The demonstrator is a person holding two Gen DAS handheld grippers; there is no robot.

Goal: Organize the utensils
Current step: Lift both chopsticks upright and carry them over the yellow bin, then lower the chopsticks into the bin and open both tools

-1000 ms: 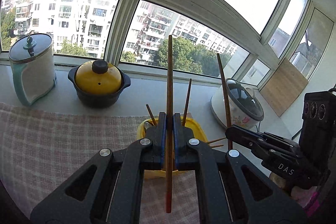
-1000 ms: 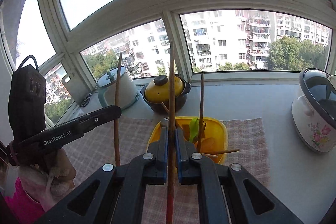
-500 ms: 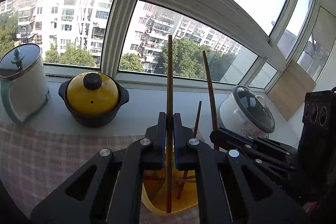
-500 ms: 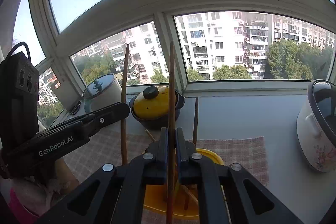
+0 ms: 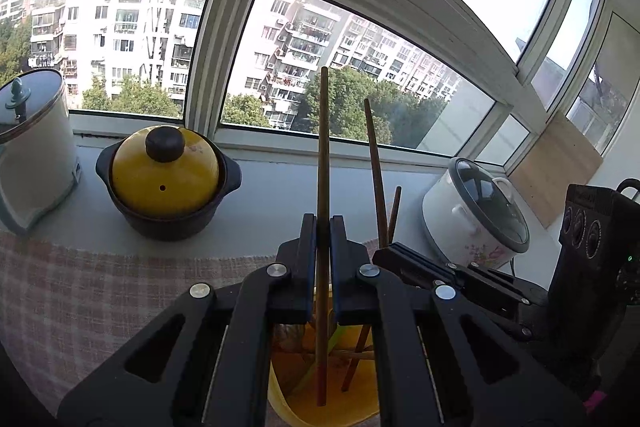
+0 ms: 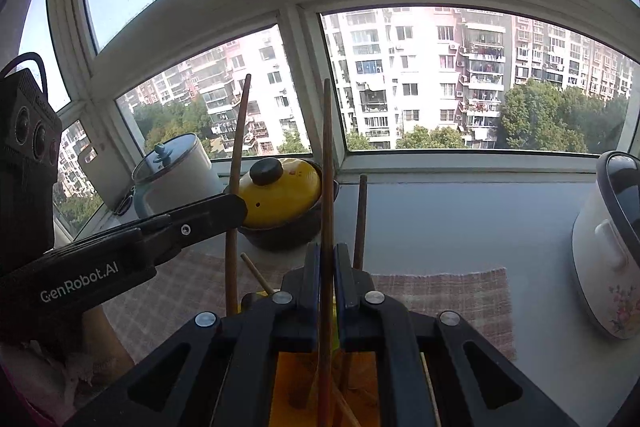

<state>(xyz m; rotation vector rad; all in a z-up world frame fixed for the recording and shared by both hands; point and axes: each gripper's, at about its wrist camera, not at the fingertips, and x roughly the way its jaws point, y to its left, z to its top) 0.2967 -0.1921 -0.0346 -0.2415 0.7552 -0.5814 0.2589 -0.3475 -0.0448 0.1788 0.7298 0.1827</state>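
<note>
Matt black plastic fingers (image 5: 306, 251) with bright metal rivets pinch a smooth brown wooden chopstick (image 5: 322, 163). Below them sits a glossy yellow plastic bin (image 5: 280, 395). Left of the fingers lies a rough woven checked cloth (image 5: 80, 291); beyond it stand a glazed yellow-lidded pot (image 5: 164, 183) and a smooth pale tabletop (image 5: 260, 203). To the right, a glossy white cooker (image 5: 472, 227) has a glass lid.

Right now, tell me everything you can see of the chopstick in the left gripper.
The chopstick is a long, slim stick, wood by the look of it, brown with a reddish lower end. It stands nearly upright, clamped about halfway along between the shut jaws of the left gripper. Its top rises in front of the window; its reddish end hangs inside the yellow container, among other sticks. Whether it touches the bottom is unclear.
</note>
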